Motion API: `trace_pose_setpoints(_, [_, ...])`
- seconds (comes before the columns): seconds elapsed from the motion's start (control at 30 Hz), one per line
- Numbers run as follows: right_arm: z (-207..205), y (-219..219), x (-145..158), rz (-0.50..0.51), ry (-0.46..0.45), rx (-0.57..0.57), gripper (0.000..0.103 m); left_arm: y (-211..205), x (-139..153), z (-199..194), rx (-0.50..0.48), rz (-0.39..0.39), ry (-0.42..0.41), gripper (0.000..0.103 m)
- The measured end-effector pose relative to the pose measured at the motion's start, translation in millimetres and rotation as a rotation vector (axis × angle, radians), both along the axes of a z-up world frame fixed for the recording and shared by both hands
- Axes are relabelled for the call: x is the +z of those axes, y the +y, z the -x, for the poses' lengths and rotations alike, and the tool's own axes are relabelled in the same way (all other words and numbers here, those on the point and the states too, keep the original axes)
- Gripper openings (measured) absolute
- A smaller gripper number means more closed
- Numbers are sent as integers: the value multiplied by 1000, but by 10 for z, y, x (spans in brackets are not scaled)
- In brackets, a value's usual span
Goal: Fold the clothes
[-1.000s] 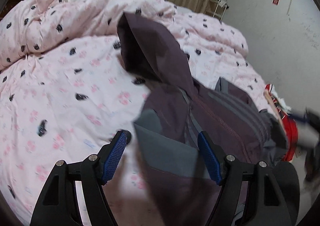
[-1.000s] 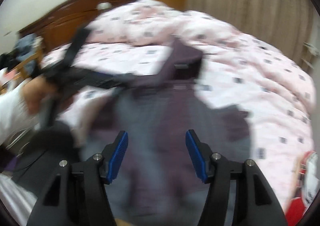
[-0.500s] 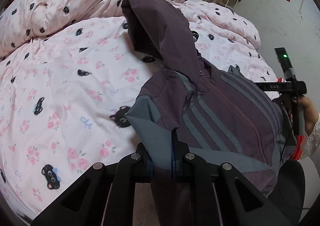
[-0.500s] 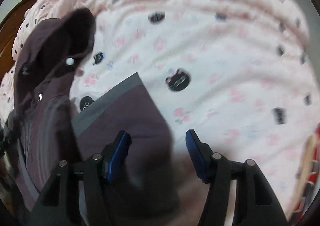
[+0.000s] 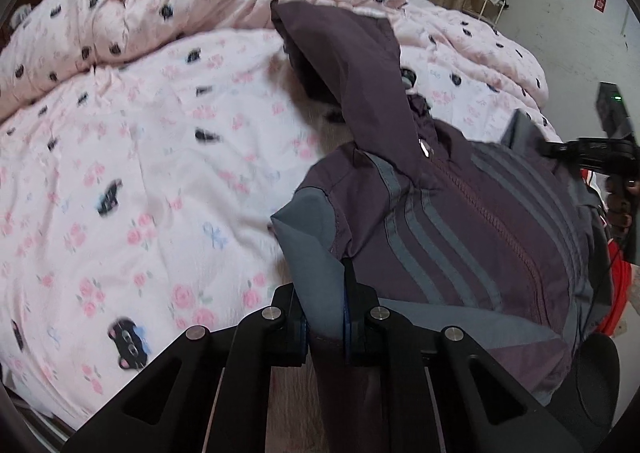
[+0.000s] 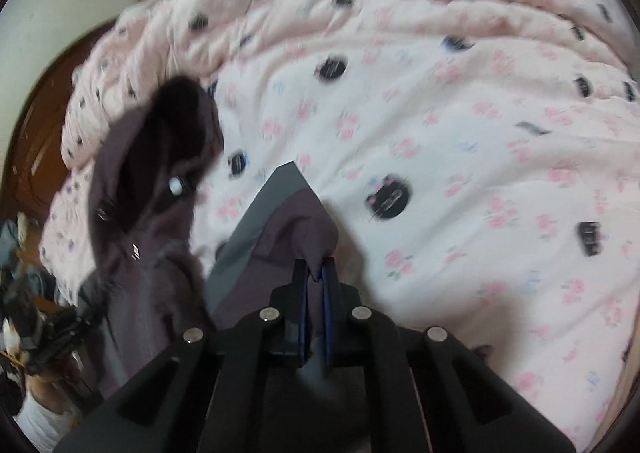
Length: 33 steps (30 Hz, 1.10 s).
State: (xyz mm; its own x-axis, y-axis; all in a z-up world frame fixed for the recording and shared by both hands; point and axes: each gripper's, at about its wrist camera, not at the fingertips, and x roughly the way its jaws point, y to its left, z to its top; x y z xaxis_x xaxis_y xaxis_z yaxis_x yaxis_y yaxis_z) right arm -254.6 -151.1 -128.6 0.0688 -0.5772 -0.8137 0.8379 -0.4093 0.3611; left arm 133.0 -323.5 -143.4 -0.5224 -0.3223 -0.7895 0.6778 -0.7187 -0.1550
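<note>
Bunching between both grippers' closed jaws, jacket [image 5: 452, 221] sleeve fabric.

Both wrist views look closely over the jacket [image 5: 460, 213] from opposite sides.

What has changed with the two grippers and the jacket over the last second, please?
Both grippers closed on cloth. The left gripper, open a second ago, clamped the jacket at its grey sleeve half a second ago; the right gripper closed on the other sleeve only since then. The jacket remains on the pink quilt, hood pointing away.
</note>
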Motion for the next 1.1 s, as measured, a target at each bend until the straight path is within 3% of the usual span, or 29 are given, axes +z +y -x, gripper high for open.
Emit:
trace_pose_setpoints(0.17, [321, 439, 537, 110, 24, -113, 6, -120, 294, 221, -4, 87, 4, 10])
trace_pose_setpoints(0.37, [594, 1062, 947, 168, 42, -204, 6, -462, 567, 522, -12, 189, -49, 11])
trace_pose_setpoints(0.5, [473, 1171, 855, 111, 62, -164, 6, -659, 326, 564, -7, 150, -105, 14])
trace_pose_setpoints(0.6, [323, 1027, 597, 34, 120, -155, 7, -793, 100, 560, 3, 110, -147, 19])
trace_pose_setpoints(0.73, [180, 857, 197, -82, 211, -177, 15, -887, 29, 154, 108, 47, -83, 21])
trace_pose_setpoints(0.8, [154, 847, 115, -117, 280, -208, 26, -867, 112, -72, 136, 56, -47, 33])
trace_pose_setpoints(0.87, [133, 859, 111, -124, 325, -225, 31, -670, 259, -281, 125, 141, -21, 34])
trace_pose_setpoints(0.97, [48, 910, 226, -99, 406, -228, 38, -96, 461, -403, 12, 317, -22, 34])
trace_pose_setpoints(1.1, [-254, 987, 490, -37, 513, -193, 59, 698, 546, -387, -154, 480, -30, 38])
